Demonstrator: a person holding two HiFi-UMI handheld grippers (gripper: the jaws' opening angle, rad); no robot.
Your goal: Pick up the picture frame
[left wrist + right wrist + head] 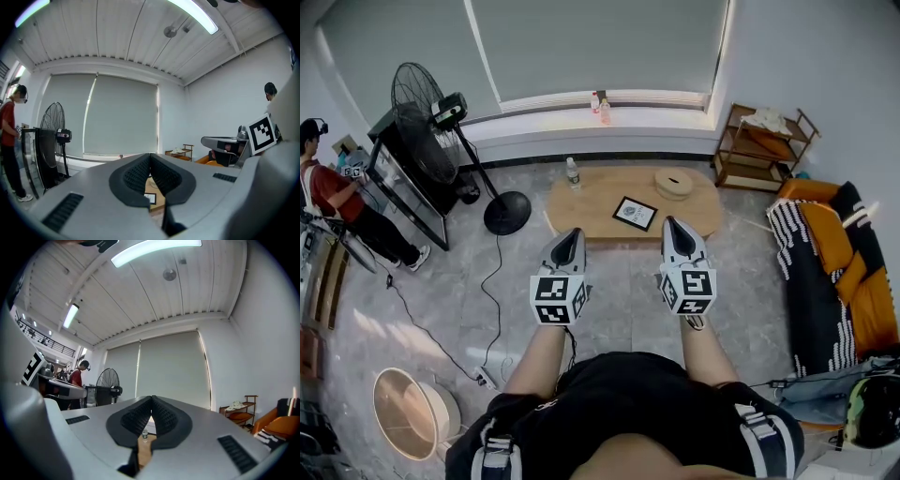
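Note:
The picture frame, black-edged with a white mat, lies flat on the oval wooden coffee table ahead of me. My left gripper and right gripper are held level side by side, short of the table's near edge and apart from the frame. Both are shut with nothing between the pads. In the left gripper view, a corner of the frame shows below the shut left gripper. The right gripper view shows the shut right gripper over the table.
On the table stand a water bottle and a round wooden box. A standing fan and a person are at the left. A wooden shelf and an orange sofa are at the right. A cable runs across the floor.

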